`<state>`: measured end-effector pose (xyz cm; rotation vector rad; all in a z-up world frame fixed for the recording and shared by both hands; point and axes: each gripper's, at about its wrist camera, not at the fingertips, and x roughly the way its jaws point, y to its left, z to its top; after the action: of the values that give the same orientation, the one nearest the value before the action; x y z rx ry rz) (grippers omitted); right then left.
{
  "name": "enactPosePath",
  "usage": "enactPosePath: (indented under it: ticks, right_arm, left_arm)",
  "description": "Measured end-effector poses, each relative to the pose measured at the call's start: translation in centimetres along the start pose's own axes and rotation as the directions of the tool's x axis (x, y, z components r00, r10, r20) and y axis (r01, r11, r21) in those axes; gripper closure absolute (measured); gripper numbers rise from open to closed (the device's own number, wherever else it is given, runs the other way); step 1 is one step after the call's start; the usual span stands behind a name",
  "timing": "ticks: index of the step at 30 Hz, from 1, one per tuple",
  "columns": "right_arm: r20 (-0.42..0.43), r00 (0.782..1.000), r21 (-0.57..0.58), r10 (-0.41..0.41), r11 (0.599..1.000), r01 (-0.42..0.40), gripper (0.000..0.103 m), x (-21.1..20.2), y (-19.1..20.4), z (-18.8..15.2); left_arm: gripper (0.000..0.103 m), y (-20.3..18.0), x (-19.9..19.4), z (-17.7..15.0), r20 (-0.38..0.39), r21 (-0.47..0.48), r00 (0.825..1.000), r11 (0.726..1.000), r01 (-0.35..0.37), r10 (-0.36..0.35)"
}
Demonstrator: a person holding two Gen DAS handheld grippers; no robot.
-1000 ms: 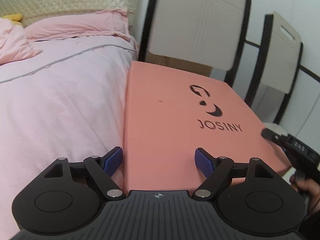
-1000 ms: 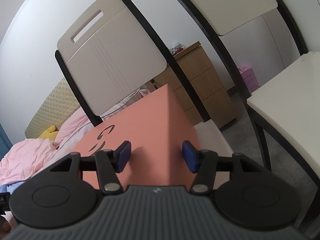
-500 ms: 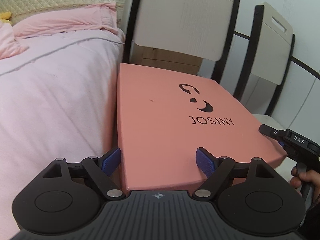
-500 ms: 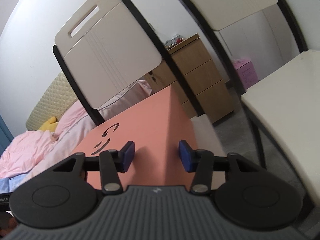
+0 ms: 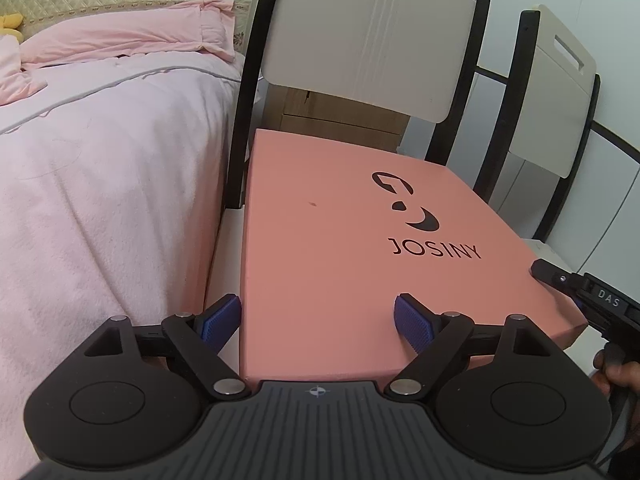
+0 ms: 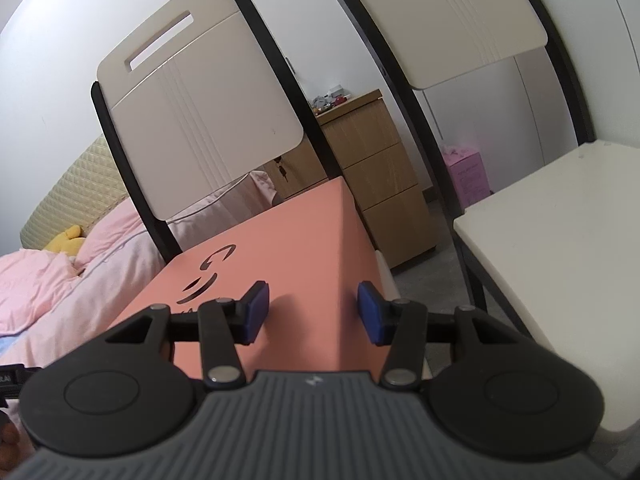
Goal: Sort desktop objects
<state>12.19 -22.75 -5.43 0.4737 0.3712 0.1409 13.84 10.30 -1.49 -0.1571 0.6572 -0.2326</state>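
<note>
The left gripper [image 5: 318,316] stands released astride the near left corner of the pink box [image 5: 340,240]; closing unevenly could push it off the chair seat [image 5: 224,248]

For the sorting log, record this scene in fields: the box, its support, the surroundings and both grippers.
box: pink box, "JOSINY" printed on its top, lying flat
support: seat of the white chair, in front of its backrest
surroundings: bed with pink bedding beside the chair; wooden dresser behind
left gripper: open, straddling a near corner of the box, pads not pressing
right gripper: open; jaws have just been closing, with the box's other near corner between them, not gripped
</note>
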Motion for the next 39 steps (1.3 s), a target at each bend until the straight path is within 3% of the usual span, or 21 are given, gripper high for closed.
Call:
enactPosePath:
  ticks: [19,24,30,32,37,39]
  right_arm:
    - [-0.008,0.999,-0.192,-0.039,0.981,0.037,0.053,2.0,1.4,1.0]
    - [0.027,0.999,-0.214,-0.032,0.976,0.037,0.051,0.8,1.7,0.5]
    - [0.074,0.997,-0.281,0.002,0.959,0.019,0.04,-2.9,3.2,-1.1]
    - [0.089,0.996,-0.308,0.015,0.951,0.013,0.019,-3.8,3.7,-1.6]
    - [0.076,0.997,-0.393,0.03,0.92,0.003,0.017,-4.8,4.6,-3.0]
    - [0.077,0.997,-0.421,0.017,0.907,0.017,0.017,-5.0,4.8,-3.5]
  left_arm:
    - [0.014,-0.3,0.1,-0.1,0.029,0.021,1.0,1.0,-0.01,0.01]
    - [0.015,-1.2,-1.9,-0.6,0.115,0.088,0.993,0.995,-0.049,0.039]
    - [0.015,-1.8,-3.7,-1.3,0.138,0.106,0.99,0.994,-0.031,0.016]
    - [0.015,-1.7,-4.0,-1.5,0.14,0.095,0.99,0.994,-0.051,0.037]
    - [0.015,-2.4,-4.9,-2.3,0.183,0.09,0.979,0.991,-0.103,0.086]
    - [0.015,-2.7,-5.1,-2.7,0.176,0.083,0.983,0.994,-0.074,0.058]
